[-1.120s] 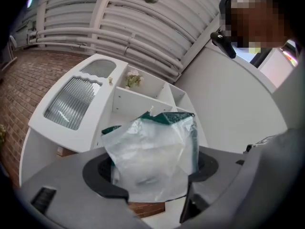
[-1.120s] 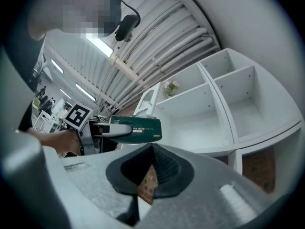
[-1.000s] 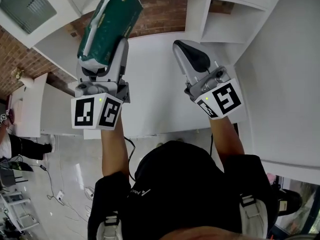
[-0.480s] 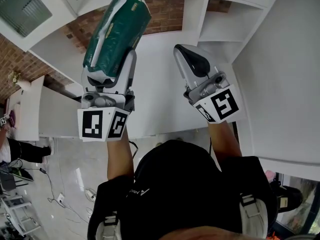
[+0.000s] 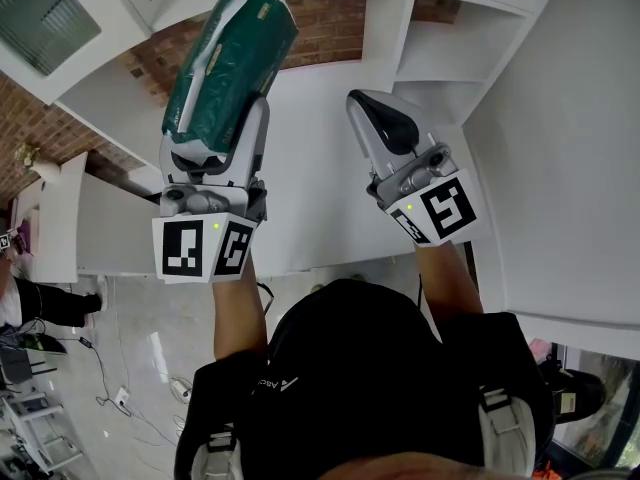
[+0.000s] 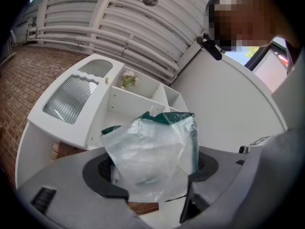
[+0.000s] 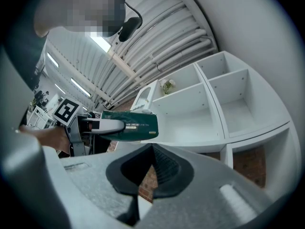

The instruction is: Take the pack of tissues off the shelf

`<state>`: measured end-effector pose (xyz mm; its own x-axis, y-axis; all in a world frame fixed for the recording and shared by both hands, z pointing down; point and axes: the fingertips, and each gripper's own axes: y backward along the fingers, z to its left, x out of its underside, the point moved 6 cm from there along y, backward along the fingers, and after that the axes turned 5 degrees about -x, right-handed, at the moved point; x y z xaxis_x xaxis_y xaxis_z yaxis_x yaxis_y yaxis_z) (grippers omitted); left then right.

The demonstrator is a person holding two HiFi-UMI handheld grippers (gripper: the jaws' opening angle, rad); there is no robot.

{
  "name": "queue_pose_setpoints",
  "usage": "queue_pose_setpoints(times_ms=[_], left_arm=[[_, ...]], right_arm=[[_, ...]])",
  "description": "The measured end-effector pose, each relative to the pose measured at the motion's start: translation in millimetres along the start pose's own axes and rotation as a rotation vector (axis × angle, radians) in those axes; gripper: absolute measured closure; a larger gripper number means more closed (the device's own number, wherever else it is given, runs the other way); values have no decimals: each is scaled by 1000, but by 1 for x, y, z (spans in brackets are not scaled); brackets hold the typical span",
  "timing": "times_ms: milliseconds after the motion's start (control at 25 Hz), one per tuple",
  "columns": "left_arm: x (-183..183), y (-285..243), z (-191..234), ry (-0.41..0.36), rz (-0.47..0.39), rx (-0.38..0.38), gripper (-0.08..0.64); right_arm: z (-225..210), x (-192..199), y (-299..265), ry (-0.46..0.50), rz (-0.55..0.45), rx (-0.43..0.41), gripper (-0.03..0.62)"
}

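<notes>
A dark green pack of tissues (image 5: pixel 230 63) with a clear wrapper end is clamped between the jaws of my left gripper (image 5: pixel 222 118), held up in the air in front of the white shelf unit (image 5: pixel 440 58). In the left gripper view the pack (image 6: pixel 152 151) fills the gap between both pads, crinkled end toward the camera. My right gripper (image 5: pixel 378 108) hangs beside it to the right, shut and empty. From the right gripper view (image 7: pixel 150 168) the pack (image 7: pixel 131 124) appears side-on in the left gripper (image 7: pixel 93 125), clear of the shelf (image 7: pixel 209 104).
The shelf has several open white compartments; one upper compartment holds a small plant (image 7: pixel 167 86). A brick wall (image 5: pixel 330 13) shows behind the shelf. A plain white wall (image 5: pixel 570 168) stands at the right. Cables (image 5: pixel 110 368) lie on the floor below.
The left gripper has moved slightly right and up with the tissue pack still in its jaws. The right gripper has hardly shifted.
</notes>
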<state>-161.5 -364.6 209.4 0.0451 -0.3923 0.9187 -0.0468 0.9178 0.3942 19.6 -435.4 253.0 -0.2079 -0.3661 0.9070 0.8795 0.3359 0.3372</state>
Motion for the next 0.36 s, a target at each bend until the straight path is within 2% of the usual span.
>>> queue_pose_setpoints(times_ms=[360], left_arm=[[2, 0, 1, -2, 10, -2, 230]], right_arm=[[2, 1, 0, -6, 5, -5, 592]])
